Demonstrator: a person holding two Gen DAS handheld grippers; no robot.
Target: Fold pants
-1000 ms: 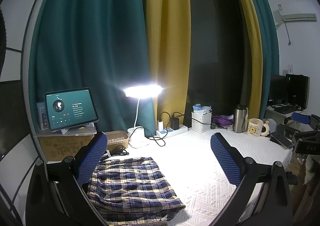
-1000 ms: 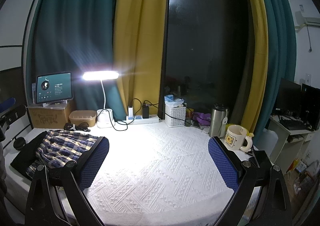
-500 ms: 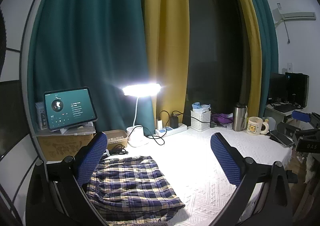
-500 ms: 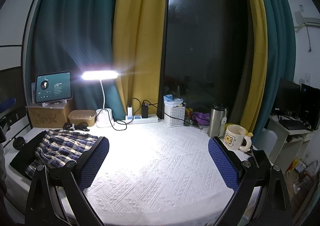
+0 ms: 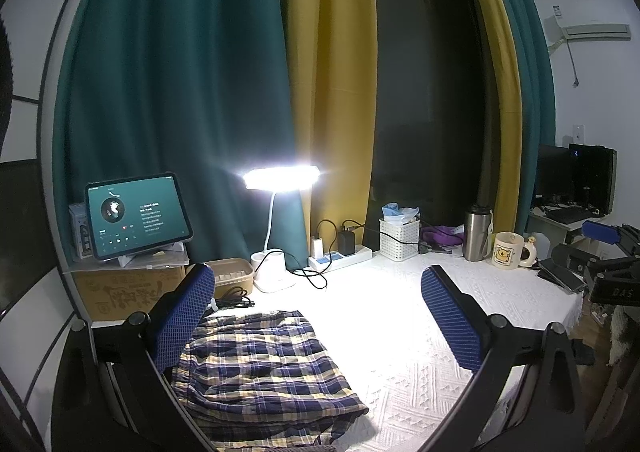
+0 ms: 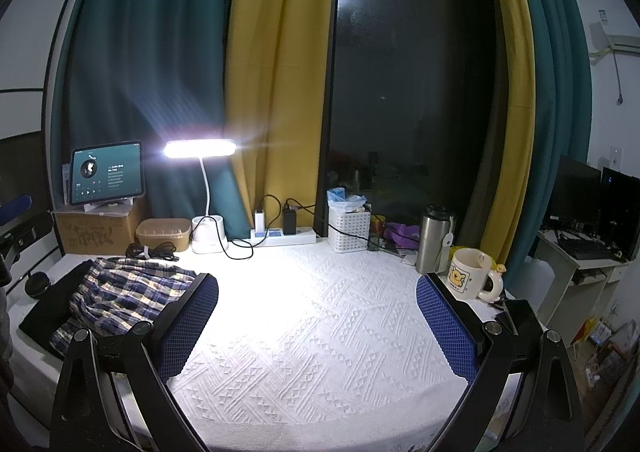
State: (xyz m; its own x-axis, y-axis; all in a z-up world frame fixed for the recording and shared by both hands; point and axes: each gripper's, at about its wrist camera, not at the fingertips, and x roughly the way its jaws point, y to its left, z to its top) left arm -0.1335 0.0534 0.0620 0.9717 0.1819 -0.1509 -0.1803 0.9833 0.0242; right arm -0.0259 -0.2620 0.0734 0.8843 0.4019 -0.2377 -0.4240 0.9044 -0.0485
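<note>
Blue and yellow plaid pants (image 5: pixel 264 368) lie folded on the left part of the white textured tablecloth (image 5: pixel 408 336). In the right wrist view the pants (image 6: pixel 120 292) rest on a dark cloth (image 6: pixel 48 312) at the far left. My left gripper (image 5: pixel 316 324) is open and empty, held above the table just right of the pants. My right gripper (image 6: pixel 316 328) is open and empty above the bare middle of the tablecloth. The right gripper also shows at the right edge of the left wrist view (image 5: pixel 600 252).
Along the back stand a tablet (image 5: pixel 136 212) on a cardboard box (image 5: pixel 128 288), a lit desk lamp (image 5: pixel 280 188), a power strip (image 5: pixel 340 256), a white basket (image 5: pixel 400 236), a steel flask (image 5: pixel 476 232) and a mug (image 5: pixel 508 250). A phone (image 6: pixel 520 316) lies at the right edge.
Both views have shifted only slightly. The pants and both open grippers stay as they were.
</note>
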